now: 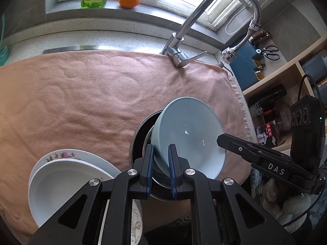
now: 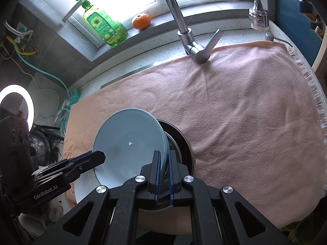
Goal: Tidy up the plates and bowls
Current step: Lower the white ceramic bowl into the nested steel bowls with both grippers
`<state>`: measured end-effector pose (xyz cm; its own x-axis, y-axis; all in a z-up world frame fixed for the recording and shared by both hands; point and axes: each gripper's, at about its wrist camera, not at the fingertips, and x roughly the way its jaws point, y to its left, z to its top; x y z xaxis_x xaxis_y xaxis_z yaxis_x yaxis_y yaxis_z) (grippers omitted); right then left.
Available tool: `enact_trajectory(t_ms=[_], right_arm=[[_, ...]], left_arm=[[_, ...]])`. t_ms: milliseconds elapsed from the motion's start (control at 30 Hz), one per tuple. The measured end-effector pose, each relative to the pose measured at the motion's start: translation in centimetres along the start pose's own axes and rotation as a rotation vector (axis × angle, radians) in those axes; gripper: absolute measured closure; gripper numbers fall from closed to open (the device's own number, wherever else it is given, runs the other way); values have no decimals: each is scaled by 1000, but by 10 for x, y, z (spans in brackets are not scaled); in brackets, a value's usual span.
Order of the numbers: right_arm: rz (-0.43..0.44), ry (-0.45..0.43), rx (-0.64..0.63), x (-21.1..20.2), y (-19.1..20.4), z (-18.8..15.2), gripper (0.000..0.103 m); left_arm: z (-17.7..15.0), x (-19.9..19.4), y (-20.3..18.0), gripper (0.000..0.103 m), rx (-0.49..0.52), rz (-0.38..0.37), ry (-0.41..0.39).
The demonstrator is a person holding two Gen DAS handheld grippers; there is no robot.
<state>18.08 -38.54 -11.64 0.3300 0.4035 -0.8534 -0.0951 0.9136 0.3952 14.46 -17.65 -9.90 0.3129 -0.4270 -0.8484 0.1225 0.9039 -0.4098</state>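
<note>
Where the pink towel is spread over the counter, a steel bowl is seen near its front edge, and a pale blue bowl is held tilted within it, its lower rim down inside the steel one. The blue bowl's open mouth is turned to the right in the left wrist view, towards the right gripper, and its rim stands nearly on edge. To the near left, a plain white plate is stacked on a flowered plate. The left gripper is clamped on the blue bowl's rim, one blue pad on each face. The right gripper is likewise pinched on the opposite rim. Far off, a green soap bottle and an orange are set on the windowsill behind the tap.
</note>
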Motion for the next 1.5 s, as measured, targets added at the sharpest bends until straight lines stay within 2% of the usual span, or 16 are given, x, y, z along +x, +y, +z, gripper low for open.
enact_trajectory(t_ms=[767, 1500], right_arm=[[-5, 57, 21, 19, -11, -9, 96], [-15, 49, 22, 20, -11, -9, 94]], left_arm=[[-7, 21, 5, 91, -21, 4, 70], [-9, 20, 5, 91, 9, 18, 79]])
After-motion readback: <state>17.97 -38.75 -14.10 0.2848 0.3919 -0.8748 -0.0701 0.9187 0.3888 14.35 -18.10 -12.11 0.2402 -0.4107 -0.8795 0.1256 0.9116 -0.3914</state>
